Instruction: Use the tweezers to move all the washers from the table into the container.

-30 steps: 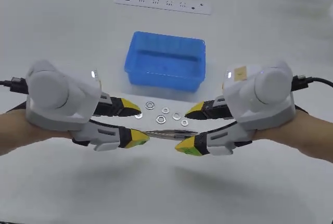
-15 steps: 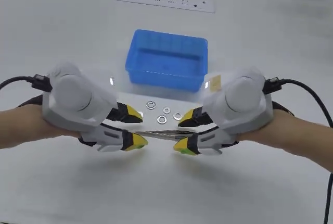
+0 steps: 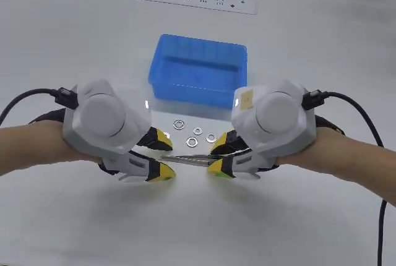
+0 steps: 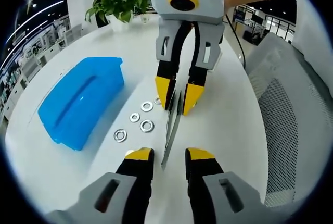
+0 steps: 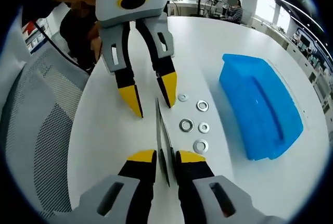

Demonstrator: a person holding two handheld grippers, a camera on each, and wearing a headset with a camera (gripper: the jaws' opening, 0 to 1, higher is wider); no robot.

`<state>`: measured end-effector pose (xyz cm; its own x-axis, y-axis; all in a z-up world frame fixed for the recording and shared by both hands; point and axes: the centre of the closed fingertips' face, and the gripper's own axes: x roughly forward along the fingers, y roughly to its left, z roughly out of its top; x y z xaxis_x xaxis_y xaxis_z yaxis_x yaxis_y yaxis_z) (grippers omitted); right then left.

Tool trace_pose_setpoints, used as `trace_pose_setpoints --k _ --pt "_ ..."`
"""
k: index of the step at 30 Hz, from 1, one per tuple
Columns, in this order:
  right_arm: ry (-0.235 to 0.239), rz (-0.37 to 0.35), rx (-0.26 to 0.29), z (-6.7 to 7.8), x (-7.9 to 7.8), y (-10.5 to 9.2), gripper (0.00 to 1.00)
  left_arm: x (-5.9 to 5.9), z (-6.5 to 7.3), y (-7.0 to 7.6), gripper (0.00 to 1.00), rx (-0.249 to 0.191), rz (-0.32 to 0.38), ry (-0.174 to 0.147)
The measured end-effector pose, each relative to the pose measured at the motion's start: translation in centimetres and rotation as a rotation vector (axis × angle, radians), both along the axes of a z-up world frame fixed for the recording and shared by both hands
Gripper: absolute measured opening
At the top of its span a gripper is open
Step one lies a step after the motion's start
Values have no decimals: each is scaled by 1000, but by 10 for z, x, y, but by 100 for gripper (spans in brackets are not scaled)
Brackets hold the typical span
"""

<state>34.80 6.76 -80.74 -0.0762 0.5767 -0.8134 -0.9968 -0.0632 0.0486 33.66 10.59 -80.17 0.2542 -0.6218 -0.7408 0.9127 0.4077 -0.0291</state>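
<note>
- My left gripper (image 3: 163,154) and right gripper (image 3: 216,156) face each other low over the tabletop (image 3: 198,223). They bracket the tweezers (image 3: 189,159), which lie flat between them, presumably to pick the tool up.
- My left fingers (image 4: 139,155) stand spread about one end of the tweezers. My right fingers (image 5: 141,157) sit narrow around the other end, and I cannot tell whether they pinch it.
- The washers (image 3: 192,141) lie loose just beyond the tweezers, near the blue container (image 3: 198,71) but outside it.
- Compared with a second ago, the grippers are closer together and the right fingers are narrower.

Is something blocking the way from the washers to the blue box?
No, nothing visible does. The washers lie on bare table just in front of the box, which is open on top.
</note>
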Motion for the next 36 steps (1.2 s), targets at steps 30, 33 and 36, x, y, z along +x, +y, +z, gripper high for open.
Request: trace_pose_setpoints --k 30,33,36 --pt "-78 78 -23 -1 2 0 8 7 -2 -1 5 58 -95 -75" --pt "-85 89 -8 -1 2 -1 8 4 -1 -2 4 60 -82 -70" --pt "-97 97 4 -1 1 -1 8 2 0 -3 4 68 -81 -68"
